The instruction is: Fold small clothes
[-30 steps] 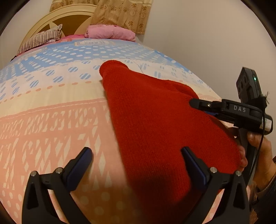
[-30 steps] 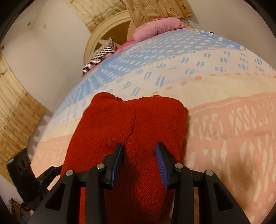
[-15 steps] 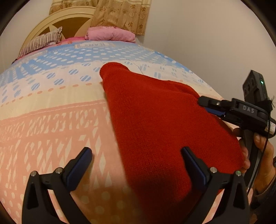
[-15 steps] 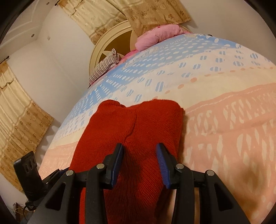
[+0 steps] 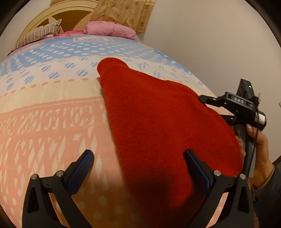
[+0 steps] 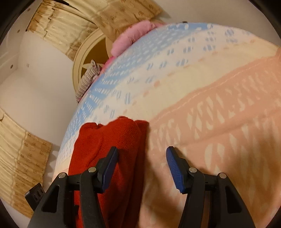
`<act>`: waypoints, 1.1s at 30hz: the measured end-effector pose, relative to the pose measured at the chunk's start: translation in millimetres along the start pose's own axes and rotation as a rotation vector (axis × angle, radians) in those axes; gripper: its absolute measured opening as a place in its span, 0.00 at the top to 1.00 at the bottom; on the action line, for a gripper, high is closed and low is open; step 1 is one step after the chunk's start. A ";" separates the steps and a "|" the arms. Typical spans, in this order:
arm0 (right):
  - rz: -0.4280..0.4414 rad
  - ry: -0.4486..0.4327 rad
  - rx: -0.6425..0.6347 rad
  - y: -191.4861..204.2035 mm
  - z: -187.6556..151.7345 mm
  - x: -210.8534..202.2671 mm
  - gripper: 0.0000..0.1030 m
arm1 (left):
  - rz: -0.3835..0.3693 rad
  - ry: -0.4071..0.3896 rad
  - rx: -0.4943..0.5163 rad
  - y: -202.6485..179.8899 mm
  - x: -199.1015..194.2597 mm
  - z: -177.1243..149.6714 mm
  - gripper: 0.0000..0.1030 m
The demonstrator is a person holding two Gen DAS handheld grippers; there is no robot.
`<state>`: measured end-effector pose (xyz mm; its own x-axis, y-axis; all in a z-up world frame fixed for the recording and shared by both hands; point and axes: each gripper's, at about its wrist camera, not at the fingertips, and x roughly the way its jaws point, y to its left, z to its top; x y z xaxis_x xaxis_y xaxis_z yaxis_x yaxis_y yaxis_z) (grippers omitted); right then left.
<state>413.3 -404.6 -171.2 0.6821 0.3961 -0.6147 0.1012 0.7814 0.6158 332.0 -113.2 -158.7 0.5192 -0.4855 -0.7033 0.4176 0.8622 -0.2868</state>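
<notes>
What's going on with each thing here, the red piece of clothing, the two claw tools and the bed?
Red knit garment: folded, lying flat on the bed, not gripped.
Left gripper: open wide, empty, over the garment's near edge.
Right gripper: jaws opening, nothing pinched, at the garment's edge.
Bedspread: spread smooth.
Pink pillow: lying at the headboard.

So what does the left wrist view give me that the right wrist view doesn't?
Only the left wrist view shows the person's hand holding the right claw's handle at the red knit garment's edge, and the open left claw. Only the right wrist view shows the right claw, its jaws opening, pads clear of the knit, and the side curtain. Both show the garment, patterned bedspread, pink pillow and headboard.
</notes>
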 end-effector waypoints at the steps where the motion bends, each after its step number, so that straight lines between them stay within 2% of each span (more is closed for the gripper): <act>1: -0.001 0.007 -0.007 1.3 0.7 1.8 0.44 | -0.013 0.000 0.003 -0.3 -0.5 -0.2 0.00; 6: 0.014 0.035 -0.041 4.9 3.9 12.6 0.44 | -0.047 0.004 0.036 -6.6 0.3 0.0 0.00; 12: 0.054 0.051 -0.058 7.8 7.2 22.4 0.45 | -0.083 0.015 0.032 -6.0 1.7 0.8 0.03; 15: 0.074 0.081 -0.084 13.4 4.9 28.4 0.54 | -0.074 0.014 0.043 -8.4 0.3 -0.1 0.04; 17: 0.077 0.089 -0.111 18.8 3.2 31.3 0.54 | -0.071 0.012 0.055 -10.6 -0.3 -1.1 0.05; 19: 0.100 0.111 -0.106 19.0 2.2 35.6 0.66 | -0.072 0.012 0.064 -12.7 -0.5 -1.6 0.07; 21: 0.105 0.117 -0.098 17.8 1.3 37.2 0.68 | -0.074 0.011 0.073 -14.2 -1.1 -2.2 0.09; 25: 0.095 0.111 -0.108 19.5 -1.7 38.4 0.68 | -0.062 0.006 0.093 -17.7 -2.1 -2.2 0.10; 31: 0.033 0.085 -0.164 30.2 -6.1 39.1 0.70 | -0.066 0.012 0.106 -19.9 -2.2 -0.8 0.18; 33: 0.009 0.073 -0.185 34.4 -7.5 38.1 0.71 | -0.066 0.014 0.110 -21.6 -4.4 0.0 0.28</act>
<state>437.4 -359.0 -177.2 0.6271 0.4323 -0.6480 -0.0440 0.8502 0.5246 320.7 -129.7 -149.4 0.4780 -0.5379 -0.6944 0.5305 0.8069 -0.2599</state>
